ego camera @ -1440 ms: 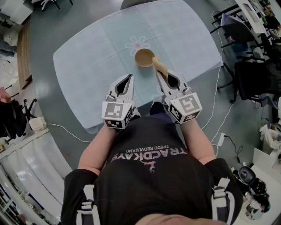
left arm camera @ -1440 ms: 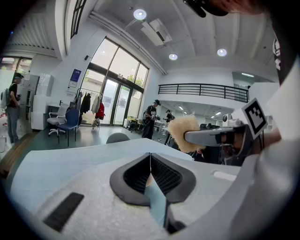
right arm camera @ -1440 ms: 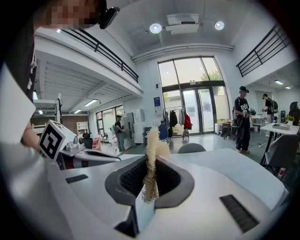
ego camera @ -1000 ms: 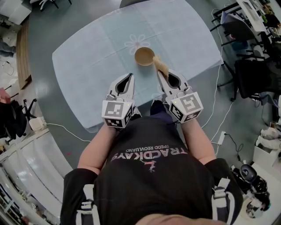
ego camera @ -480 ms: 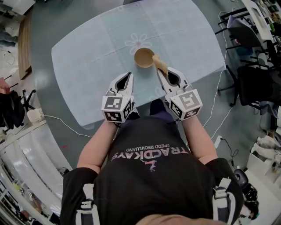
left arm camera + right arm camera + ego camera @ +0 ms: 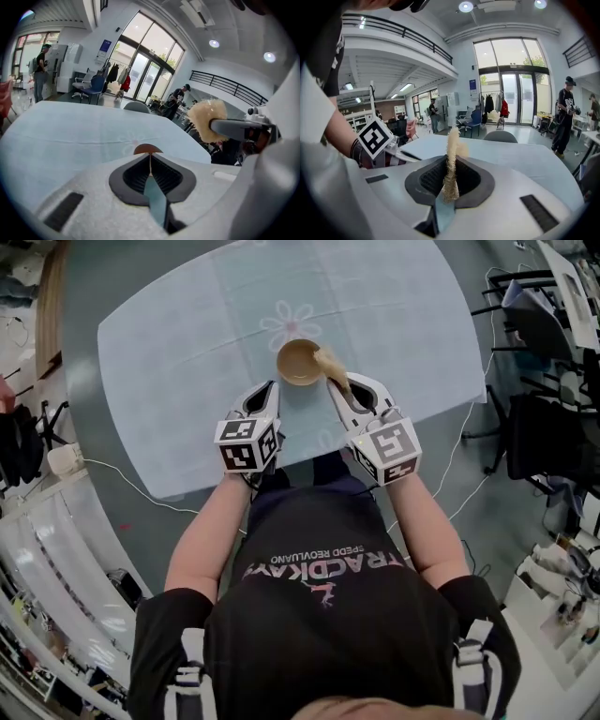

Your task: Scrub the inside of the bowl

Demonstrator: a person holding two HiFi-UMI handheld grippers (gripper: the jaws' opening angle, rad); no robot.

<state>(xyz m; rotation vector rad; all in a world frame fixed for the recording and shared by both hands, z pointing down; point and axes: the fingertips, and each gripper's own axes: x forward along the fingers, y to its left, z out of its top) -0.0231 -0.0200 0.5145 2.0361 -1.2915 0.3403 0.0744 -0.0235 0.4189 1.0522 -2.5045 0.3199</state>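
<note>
A small brown bowl (image 6: 298,362) stands upright on the pale blue tablecloth (image 6: 187,352), just in front of a printed flower. My right gripper (image 6: 335,382) is shut on a tan fibrous scrubber (image 6: 330,363), whose tip lies over the bowl's right rim. In the right gripper view the scrubber (image 6: 453,140) stands pinched between the jaws. My left gripper (image 6: 272,388) is shut and holds nothing, just short of the bowl's near-left side. In the left gripper view the bowl (image 6: 148,149) peeks over the closed jaws of the left gripper (image 6: 150,158), and the scrubber (image 6: 206,121) shows at the right.
The table's near edge runs just under my wrists. Dark chairs (image 6: 544,399) stand off the table's right end. A white box (image 6: 61,460) with a cable lies on the floor at the left. Several people stand far off in the hall.
Both grippers have moved forward to the bowl. The scrubber's tip has shifted from beside the bowl's right rim to over it. The left gripper has stayed shut.
</note>
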